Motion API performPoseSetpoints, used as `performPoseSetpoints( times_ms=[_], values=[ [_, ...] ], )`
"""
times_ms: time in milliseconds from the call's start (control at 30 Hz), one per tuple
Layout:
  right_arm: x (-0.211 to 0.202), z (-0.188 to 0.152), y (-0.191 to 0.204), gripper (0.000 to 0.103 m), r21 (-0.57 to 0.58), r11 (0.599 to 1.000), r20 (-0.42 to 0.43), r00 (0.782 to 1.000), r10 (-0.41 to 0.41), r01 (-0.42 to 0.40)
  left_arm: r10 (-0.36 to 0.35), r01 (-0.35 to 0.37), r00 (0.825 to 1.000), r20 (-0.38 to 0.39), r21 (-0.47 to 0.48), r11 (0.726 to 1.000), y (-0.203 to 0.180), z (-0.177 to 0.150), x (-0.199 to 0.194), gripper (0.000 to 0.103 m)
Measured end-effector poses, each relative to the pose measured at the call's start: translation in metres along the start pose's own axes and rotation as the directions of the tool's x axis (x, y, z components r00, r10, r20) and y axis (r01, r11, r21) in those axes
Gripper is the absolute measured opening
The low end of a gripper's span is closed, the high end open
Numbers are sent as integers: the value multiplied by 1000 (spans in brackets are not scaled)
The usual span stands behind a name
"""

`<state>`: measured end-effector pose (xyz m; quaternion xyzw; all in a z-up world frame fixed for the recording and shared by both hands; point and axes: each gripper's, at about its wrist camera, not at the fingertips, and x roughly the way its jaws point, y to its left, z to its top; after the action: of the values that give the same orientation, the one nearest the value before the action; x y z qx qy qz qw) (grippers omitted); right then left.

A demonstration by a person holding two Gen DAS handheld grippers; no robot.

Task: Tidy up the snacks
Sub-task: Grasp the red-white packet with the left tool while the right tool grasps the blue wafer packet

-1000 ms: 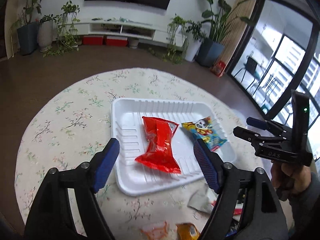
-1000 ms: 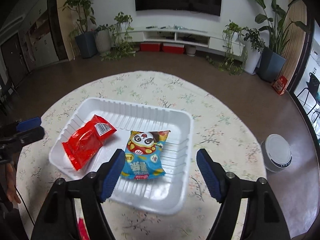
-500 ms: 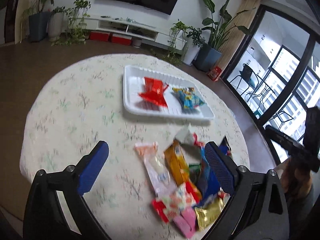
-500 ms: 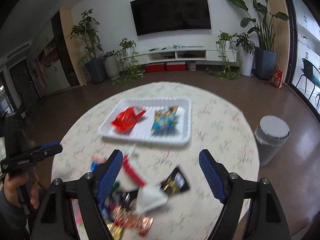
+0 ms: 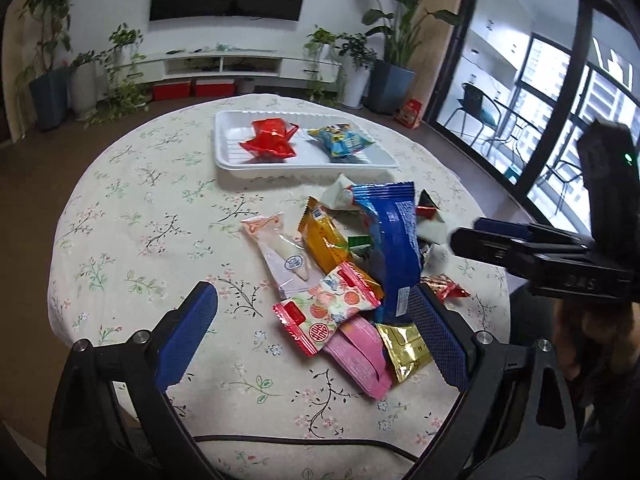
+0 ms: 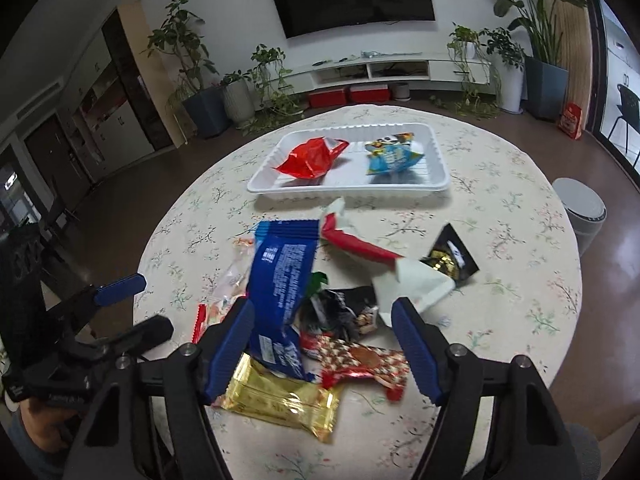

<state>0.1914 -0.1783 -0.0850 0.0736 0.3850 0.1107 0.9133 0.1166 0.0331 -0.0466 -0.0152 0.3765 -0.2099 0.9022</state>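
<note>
A white tray point(image 5: 304, 166) point(image 6: 348, 190) at the far side of the round table holds a red packet point(image 5: 270, 144) point(image 6: 310, 156) and a blue cartoon packet point(image 5: 340, 142) point(image 6: 392, 156). Nearer lies a pile of snacks. My left gripper point(image 5: 312, 292) hovers wide open over a floral red-edged packet point(image 5: 328, 308) and a pink one point(image 5: 358, 356). My right gripper point(image 6: 324, 304) is open, its jaws closing, above dark wrapped candies point(image 6: 340, 312). Its left finger overlaps the long blue packet point(image 6: 280, 276) point(image 5: 394, 248); neither pad visibly presses on anything.
The pile also has a gold packet point(image 6: 280, 400), a red checkered packet point(image 6: 360, 362), a black-gold packet point(image 6: 450, 260) and an orange one point(image 5: 324, 240). A black cable point(image 5: 300, 440) runs along the near table edge. A grey bin point(image 6: 580, 212) stands on the floor at the right.
Both grippers have drawn back from over the tray to above the snack pile at the near side. The left jaws have widened; the right jaws have narrowed a little.
</note>
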Motion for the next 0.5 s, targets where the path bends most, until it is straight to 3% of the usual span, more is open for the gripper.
performPoseSetpoints(
  times_ms=[500],
  values=[
    [60,0,31,54,-16,999,-139,989,-42,40,21,-21,1000,-9,-16,1000,26,-4,-1,92]
  ],
)
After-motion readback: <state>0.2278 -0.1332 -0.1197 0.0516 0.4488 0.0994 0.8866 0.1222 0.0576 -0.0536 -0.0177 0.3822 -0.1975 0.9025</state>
